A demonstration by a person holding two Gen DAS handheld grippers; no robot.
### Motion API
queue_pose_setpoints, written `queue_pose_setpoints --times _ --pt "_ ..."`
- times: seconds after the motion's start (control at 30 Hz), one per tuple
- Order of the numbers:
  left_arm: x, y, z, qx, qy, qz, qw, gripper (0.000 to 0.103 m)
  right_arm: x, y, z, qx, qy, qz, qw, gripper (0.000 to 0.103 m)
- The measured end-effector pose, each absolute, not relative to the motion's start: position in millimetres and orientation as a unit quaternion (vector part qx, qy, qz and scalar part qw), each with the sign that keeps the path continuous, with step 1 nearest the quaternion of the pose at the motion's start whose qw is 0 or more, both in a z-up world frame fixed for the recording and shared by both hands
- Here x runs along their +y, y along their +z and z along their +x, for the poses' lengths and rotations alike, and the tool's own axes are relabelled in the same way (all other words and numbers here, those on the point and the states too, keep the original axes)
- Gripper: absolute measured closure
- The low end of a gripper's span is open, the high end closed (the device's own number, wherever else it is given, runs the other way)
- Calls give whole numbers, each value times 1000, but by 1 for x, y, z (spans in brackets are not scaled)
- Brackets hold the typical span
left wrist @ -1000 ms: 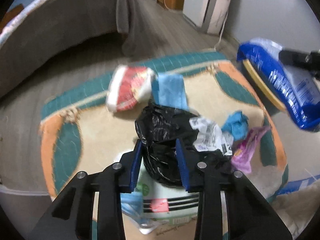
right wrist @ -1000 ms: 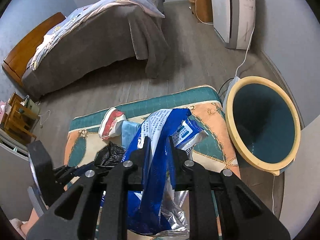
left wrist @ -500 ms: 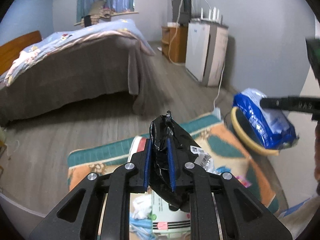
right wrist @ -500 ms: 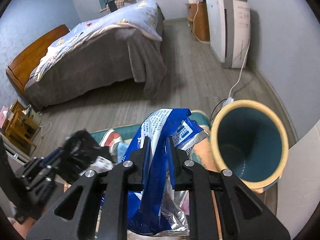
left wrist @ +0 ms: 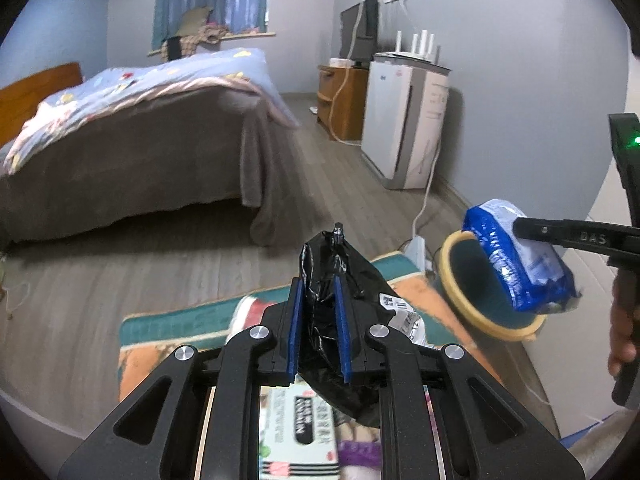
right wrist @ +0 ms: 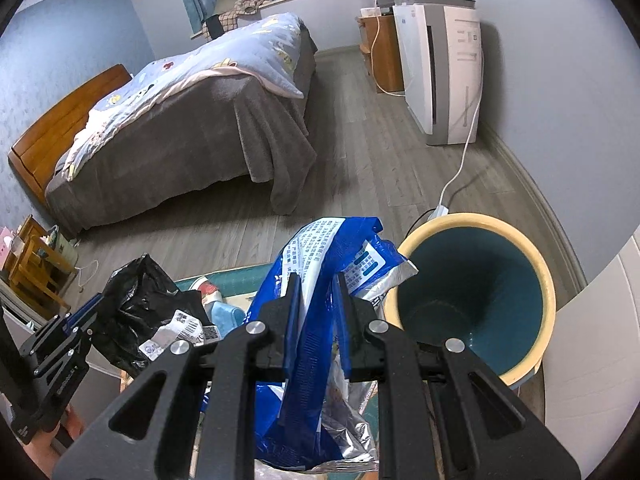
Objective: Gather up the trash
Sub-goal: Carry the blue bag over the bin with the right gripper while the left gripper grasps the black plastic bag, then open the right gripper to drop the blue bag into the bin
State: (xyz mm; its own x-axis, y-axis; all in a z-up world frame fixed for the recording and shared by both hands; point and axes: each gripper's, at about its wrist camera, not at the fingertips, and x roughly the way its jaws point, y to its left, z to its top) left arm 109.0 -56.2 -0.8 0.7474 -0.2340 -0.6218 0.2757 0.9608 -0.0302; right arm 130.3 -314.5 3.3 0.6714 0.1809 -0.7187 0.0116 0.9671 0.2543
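My left gripper is shut on a crumpled black plastic bag with a white label, held up above the rug; the bag also shows in the right wrist view. My right gripper is shut on a blue and silver snack bag, held beside the rim of a teal bin with a yellow rim. In the left wrist view the blue bag hangs over the bin. More wrappers lie on the rug below, a red and white one among them.
A patterned teal and orange rug lies on the grey wood floor. A bed stands behind it. A white air purifier with a cable and a wooden cabinet stand by the right wall. A small wooden rack stands at left.
My left gripper closed on the black bag and lifted it off the rug. My right gripper carried the blue bag toward the bin's rim.
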Motion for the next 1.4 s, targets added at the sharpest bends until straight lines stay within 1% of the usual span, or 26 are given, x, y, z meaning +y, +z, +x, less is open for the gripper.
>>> queue_pose_setpoints --times 0.43,0.73,1.0,1.17,1.4 --pt "-158 14 129 324 -204 52 922 86 -418 -16 135 398 -38 159 903 87" --pt "-214 3 146 344 -241 68 905 86 -476 -44 136 418 -108 176 885 87" --pt "-256 -10 160 349 -260 96 895 86 -495 -65 135 437 -137 185 869 87" --pt "-273 -22 173 364 -265 80 889 86 -503 -71 135 441 -150 191 864 87" --pt "-298 -45 184 374 -268 92 883 85 -503 -77 138 448 -152 198 859 86"
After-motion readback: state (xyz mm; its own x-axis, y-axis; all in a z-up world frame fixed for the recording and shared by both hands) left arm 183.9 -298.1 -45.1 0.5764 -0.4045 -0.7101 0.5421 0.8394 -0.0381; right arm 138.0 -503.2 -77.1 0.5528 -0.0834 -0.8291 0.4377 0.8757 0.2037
